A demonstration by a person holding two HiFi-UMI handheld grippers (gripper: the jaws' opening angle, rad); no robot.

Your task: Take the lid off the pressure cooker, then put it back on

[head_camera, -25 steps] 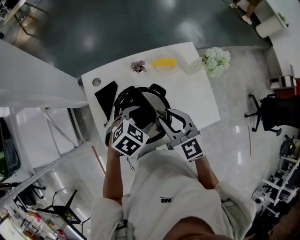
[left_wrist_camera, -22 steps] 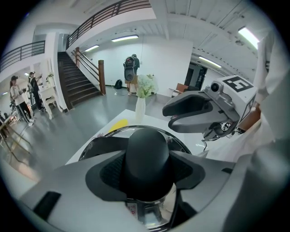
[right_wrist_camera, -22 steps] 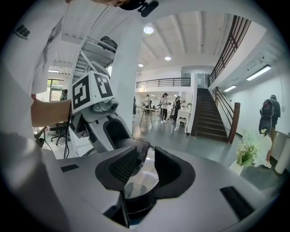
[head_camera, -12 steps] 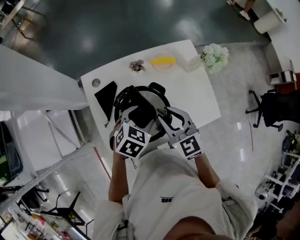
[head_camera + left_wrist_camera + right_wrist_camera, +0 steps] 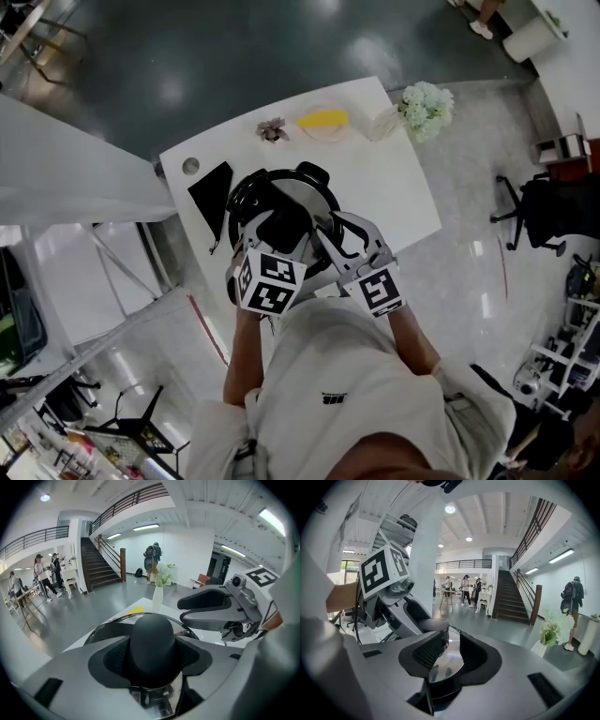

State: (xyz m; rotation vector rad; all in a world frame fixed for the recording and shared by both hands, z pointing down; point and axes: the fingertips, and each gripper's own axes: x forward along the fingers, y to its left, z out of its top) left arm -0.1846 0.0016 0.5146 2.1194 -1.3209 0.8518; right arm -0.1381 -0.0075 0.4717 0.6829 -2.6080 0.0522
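The steel pressure cooker (image 5: 319, 199) stands on the white table (image 5: 394, 192) with its lid on. My left gripper (image 5: 279, 228) reaches down over the lid's middle. In the left gripper view its pads press both sides of the black lid knob (image 5: 152, 639), so this gripper (image 5: 152, 656) is shut on it. My right gripper (image 5: 325, 246) lies at the cooker's near right rim. In the right gripper view its jaws (image 5: 452, 656) stand close together, with a dark handle piece (image 5: 440, 691) wedged low between them and the shiny lid (image 5: 450, 660) showing beyond.
A black flat sheet (image 5: 211, 190) lies left of the cooker. At the table's far edge are a small dried flower (image 5: 273, 130), a bowl with a yellow thing (image 5: 325, 122) and white flowers (image 5: 424, 105). People stand far off in the hall.
The left gripper's marker cube has shifted a little to the right and rolled about the knob. The right gripper and the cooker have stayed put.
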